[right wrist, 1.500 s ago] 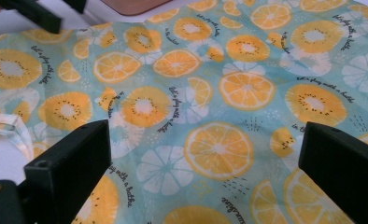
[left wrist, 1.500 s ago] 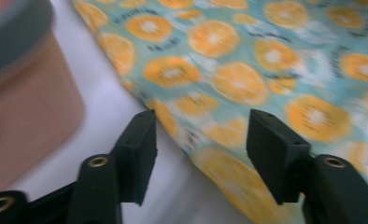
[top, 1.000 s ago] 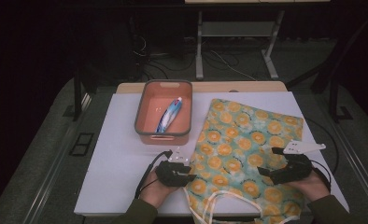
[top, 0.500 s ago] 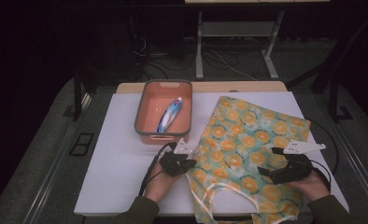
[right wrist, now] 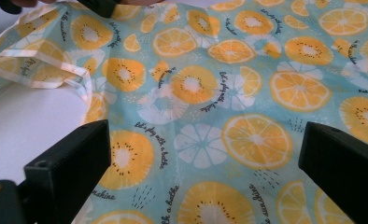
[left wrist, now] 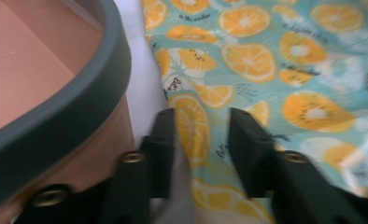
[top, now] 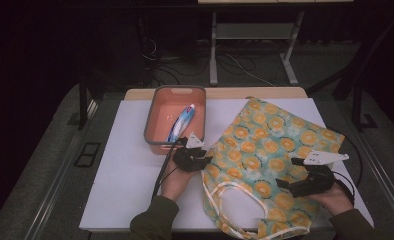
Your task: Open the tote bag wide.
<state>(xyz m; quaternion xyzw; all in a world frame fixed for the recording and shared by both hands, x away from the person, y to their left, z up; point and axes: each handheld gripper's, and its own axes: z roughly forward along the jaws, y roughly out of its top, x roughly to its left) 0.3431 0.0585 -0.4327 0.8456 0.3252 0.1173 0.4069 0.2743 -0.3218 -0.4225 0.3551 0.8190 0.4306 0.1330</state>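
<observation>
Orange-print bag (left wrist: 266, 60) edge lies between left claw (left wrist: 201, 135) jaws (parted).

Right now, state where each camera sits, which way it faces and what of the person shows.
High view: above the person's side, facing forward and down; table, both forearms, left gripper, right gripper.
Left gripper view: on the left gripper, looking along its jaws at the orange-print bag beside the basin.
Right gripper view: on the right gripper, between wide jaws, over the bag.
All three share the bag.
</observation>
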